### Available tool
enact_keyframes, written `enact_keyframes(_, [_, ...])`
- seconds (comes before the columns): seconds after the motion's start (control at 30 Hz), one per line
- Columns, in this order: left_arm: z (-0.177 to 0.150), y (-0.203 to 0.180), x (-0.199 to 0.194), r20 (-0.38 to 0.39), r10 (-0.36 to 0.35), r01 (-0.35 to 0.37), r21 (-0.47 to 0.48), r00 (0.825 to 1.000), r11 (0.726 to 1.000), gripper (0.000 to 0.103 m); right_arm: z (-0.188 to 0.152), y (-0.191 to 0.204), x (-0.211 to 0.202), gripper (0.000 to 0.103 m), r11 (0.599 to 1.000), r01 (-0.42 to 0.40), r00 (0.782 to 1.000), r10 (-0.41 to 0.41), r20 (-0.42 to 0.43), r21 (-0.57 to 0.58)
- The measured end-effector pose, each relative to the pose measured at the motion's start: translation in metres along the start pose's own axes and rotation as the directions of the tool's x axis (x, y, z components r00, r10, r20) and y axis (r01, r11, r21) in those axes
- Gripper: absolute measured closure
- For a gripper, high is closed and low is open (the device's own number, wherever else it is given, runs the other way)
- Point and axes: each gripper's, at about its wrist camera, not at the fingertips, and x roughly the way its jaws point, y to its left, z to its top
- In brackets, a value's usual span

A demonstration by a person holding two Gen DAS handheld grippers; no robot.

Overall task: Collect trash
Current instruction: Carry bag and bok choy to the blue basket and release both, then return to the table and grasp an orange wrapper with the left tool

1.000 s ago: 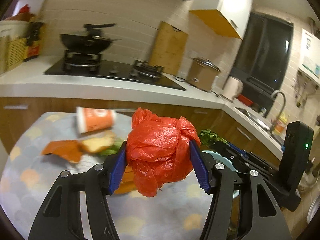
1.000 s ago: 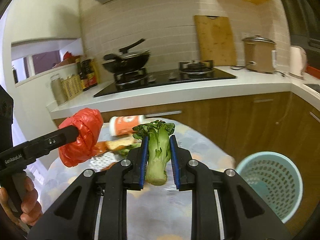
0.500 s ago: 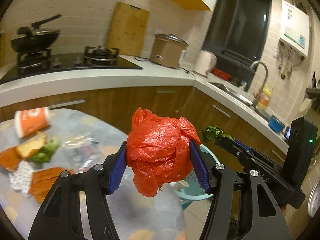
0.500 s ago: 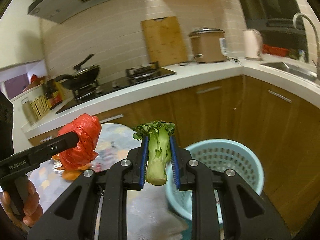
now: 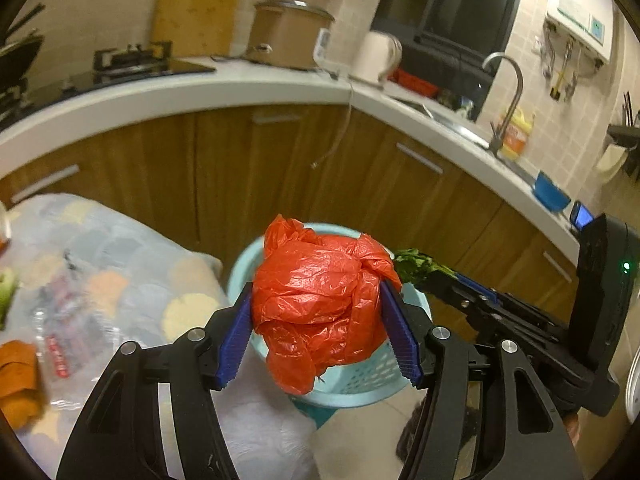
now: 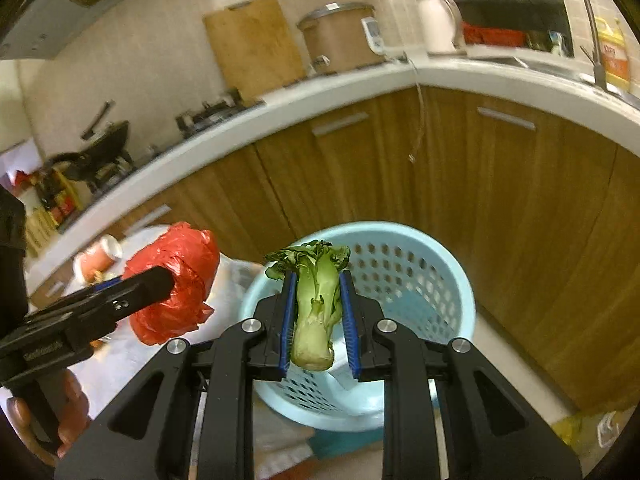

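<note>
My left gripper (image 5: 318,334) is shut on a crumpled red plastic bag (image 5: 320,304) and holds it above the near rim of a light blue perforated bin (image 5: 360,384). My right gripper (image 6: 316,322) is shut on a green bok choy stalk (image 6: 316,304), held over the bin (image 6: 404,264). The red bag also shows in the right wrist view (image 6: 176,280), left of the bin. The right gripper with the greens shows in the left wrist view (image 5: 420,266), over the bin's right side.
A table with a patterned cloth (image 5: 120,280) stands left of the bin, with a clear wrapper (image 5: 56,332), orange scraps (image 5: 18,384) and an orange cup (image 6: 98,258) on it. Wooden cabinets (image 6: 520,220) under a white counter curve behind the bin.
Both grippers have swung right from the table to above the blue bin, still holding the red bag and the bok choy. The bin is now close below them.
</note>
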Motion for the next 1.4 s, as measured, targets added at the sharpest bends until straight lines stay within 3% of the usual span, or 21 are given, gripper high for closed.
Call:
enact_keyframes(0.17, [-0.007, -0.006, 0.024, -0.057, -0.017, 0.018, 0.016, 0.998, 1.0, 0.041, -0.006, -0.01, 0.017, 0.084, 1.0, 0.021, 0.998, -0.02, -0.059, 0.022])
enact_keyframes(0.23, [-0.009, -0.006, 0.029, -0.078, -0.019, 0.021, 0.017, 0.997, 1.0, 0.034, -0.009, -0.013, 0.021, 0.083, 0.999, 0.032, 0.997, -0.029, -0.077, 0.031])
enact_keyframes(0.33, [-0.014, -0.003, 0.034, -0.101, -0.023, 0.023, 0.003, 0.995, 1.0, 0.032, -0.01, -0.016, 0.024, 0.081, 0.998, 0.024, 0.995, -0.019, -0.1, 0.055])
enact_keyframes(0.73, [-0.02, 0.016, 0.007, -0.065, -0.002, 0.0, -0.036, 0.998, 0.999, 0.032, -0.012, -0.01, 0.018, 0.076, 0.998, 0.0, 0.996, 0.006, -0.093, 0.069])
enact_keyframes(1.13, [-0.028, 0.064, -0.072, 0.074, 0.09, -0.079, -0.148, 0.993, 0.986, 0.032, -0.007, 0.06, 0.005, 0.076, 0.991, -0.131, 0.99, 0.129, -0.058, -0.037])
enact_keyframes(1.3, [-0.029, 0.1, -0.118, 0.146, 0.176, -0.14, -0.224, 0.974, 0.964, 0.032, -0.01, 0.097, 0.005, 0.076, 0.98, -0.173, 0.984, 0.168, -0.066, -0.093])
enact_keyframes(1.4, [-0.035, 0.125, -0.153, 0.187, 0.254, -0.199, -0.271, 0.949, 0.942, 0.032, -0.012, 0.118, 0.005, 0.076, 0.973, -0.196, 0.98, 0.189, -0.066, -0.122])
